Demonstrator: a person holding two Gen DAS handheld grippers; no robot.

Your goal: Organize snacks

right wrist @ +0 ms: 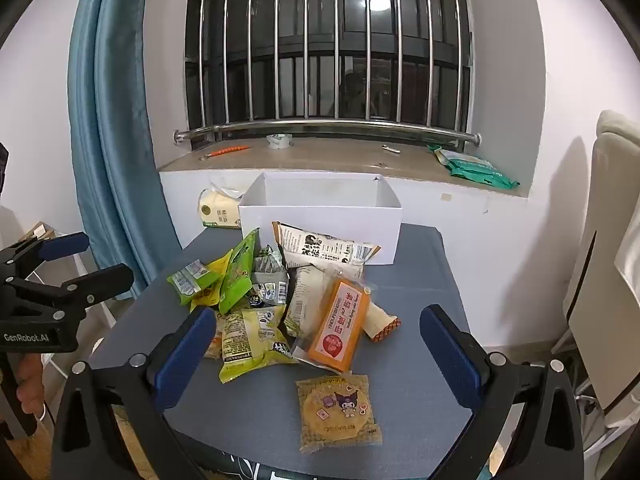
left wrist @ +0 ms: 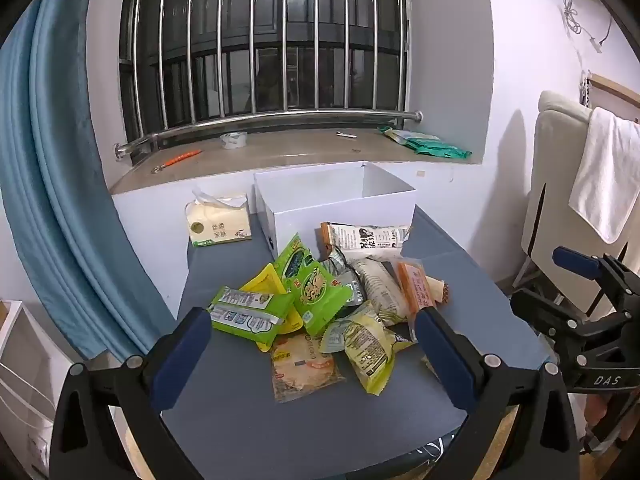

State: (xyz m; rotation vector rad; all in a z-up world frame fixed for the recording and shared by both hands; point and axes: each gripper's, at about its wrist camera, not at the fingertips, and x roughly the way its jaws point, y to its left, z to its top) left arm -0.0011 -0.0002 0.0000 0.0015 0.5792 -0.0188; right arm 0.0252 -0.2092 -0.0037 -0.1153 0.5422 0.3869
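Observation:
A pile of snack packets lies on the grey table [left wrist: 248, 420]: bright green packets [left wrist: 316, 288], a yellow-green packet [left wrist: 366, 346], an orange packet [right wrist: 340, 326] and a long white packet with black print [right wrist: 324, 246]. A flat cookie packet [right wrist: 338, 412] lies alone at the front. Behind the pile stands an open white box [left wrist: 340, 212], which looks empty. My left gripper [left wrist: 312, 322] hovers open just short of the pile, nothing between its fingers. My right gripper [right wrist: 318, 320] is open too, above the front of the pile and holding nothing.
A tissue pack [left wrist: 218, 220] stands left of the box. The windowsill [left wrist: 280, 154] holds a tape roll [left wrist: 234, 140], an orange tool and green bags [left wrist: 430, 146]. A blue curtain [left wrist: 52, 184] hangs at left; a chair with a white towel [left wrist: 604, 176] is at right.

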